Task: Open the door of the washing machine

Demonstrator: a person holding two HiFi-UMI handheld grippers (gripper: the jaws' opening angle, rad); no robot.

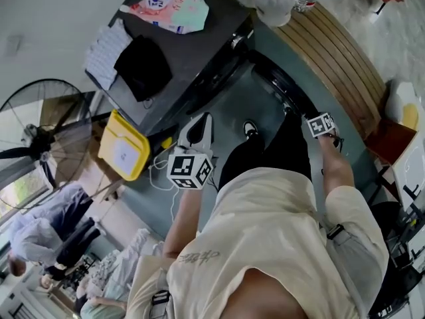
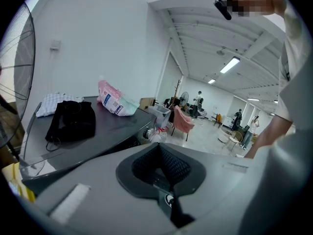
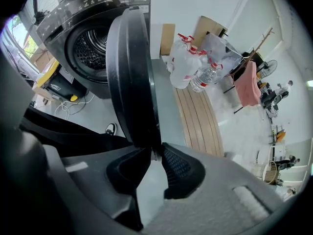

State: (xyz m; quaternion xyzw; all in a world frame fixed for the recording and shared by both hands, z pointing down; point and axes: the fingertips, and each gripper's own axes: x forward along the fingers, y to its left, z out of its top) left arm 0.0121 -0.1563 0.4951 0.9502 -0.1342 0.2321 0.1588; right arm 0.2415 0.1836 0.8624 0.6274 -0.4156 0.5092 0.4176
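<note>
Now the right gripper (image 3: 154, 152) pinches the rim of the open door (image 3: 129, 72).

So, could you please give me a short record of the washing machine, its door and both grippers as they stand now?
washing machine: dark front-loader, drum in view
door: open, seen edge-on from the right gripper view
right gripper: jaws closed on the door's rim
left gripper: jaws together, nothing between them, clear of the machine
on top of machine: black pouch, pink-and-white packet, checked cloth
beside machine: yellow box
</note>
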